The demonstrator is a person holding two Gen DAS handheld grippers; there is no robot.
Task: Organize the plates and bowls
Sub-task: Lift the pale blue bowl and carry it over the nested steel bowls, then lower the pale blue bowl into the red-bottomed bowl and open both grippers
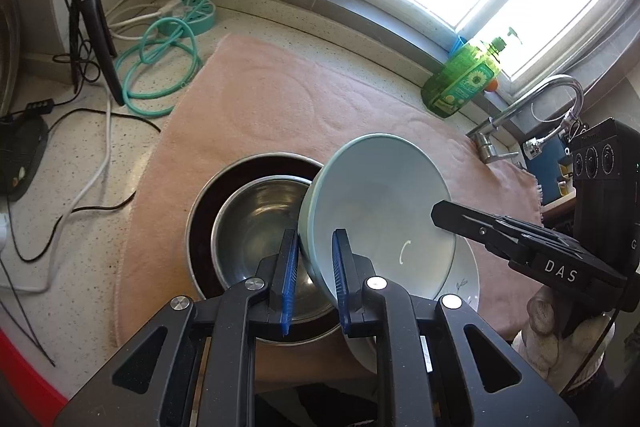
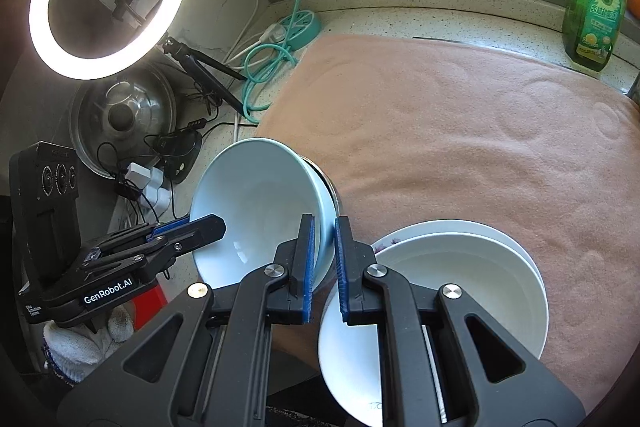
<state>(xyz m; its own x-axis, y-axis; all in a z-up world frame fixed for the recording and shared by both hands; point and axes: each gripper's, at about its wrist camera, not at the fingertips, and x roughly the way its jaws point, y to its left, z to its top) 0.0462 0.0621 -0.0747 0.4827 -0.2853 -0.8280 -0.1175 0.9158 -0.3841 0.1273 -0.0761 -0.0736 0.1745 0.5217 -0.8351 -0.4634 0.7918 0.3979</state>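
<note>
Claws both grip one pale blue bowl (image 1: 376,211), tilted above the pink towel (image 1: 280,99): my left claw (image 1: 316,279) pinches its near rim, my right claw (image 2: 323,263) pinches the opposite rim. Steel bowls (image 1: 256,219) sit nested left of it, white bowls (image 2: 460,279) right.

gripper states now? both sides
Left gripper: shut on the rim of the pale blue bowl.
Right gripper: shut on the opposite rim of the same bowl.
</note>
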